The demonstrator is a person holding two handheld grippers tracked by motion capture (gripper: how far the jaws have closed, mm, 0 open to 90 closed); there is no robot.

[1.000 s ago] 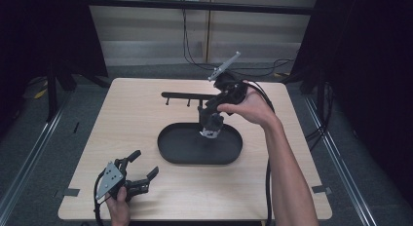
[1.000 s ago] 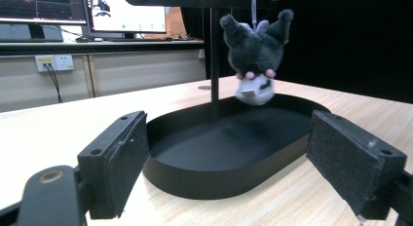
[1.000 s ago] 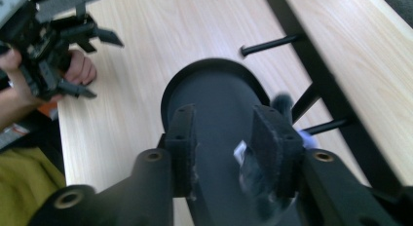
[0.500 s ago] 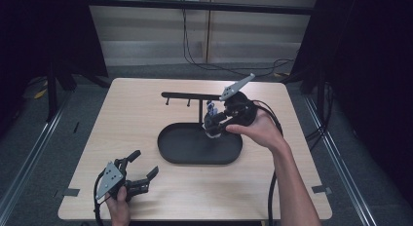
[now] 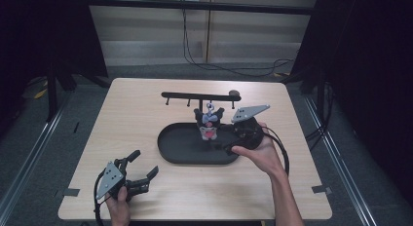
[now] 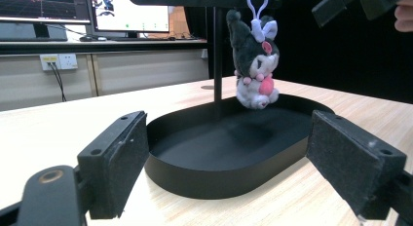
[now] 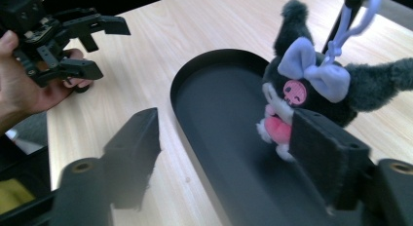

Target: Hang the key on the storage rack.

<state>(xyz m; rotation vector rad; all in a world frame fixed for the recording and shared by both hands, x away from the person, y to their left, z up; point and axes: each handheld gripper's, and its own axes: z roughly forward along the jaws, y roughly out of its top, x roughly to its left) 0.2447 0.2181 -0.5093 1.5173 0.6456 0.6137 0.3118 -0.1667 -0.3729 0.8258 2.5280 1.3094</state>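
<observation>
A small soft toy [image 5: 209, 122] with fuzzy black ears, a purple bow and a pink tummy hangs by a loop from the thin black rack [image 5: 199, 96]. It hangs over the back part of the smooth black oval tray [image 5: 178, 150] in the middle of my light wooden table [image 5: 126, 119]. My right gripper [image 7: 221, 153] is wide open, just beside the toy at the tray's right end. My left gripper [image 5: 141, 168] is open too, holding nothing, near the table's front left corner.

Plush toy [image 5: 209, 123] hangs over tray [image 5: 180, 150], blocking passage
</observation>
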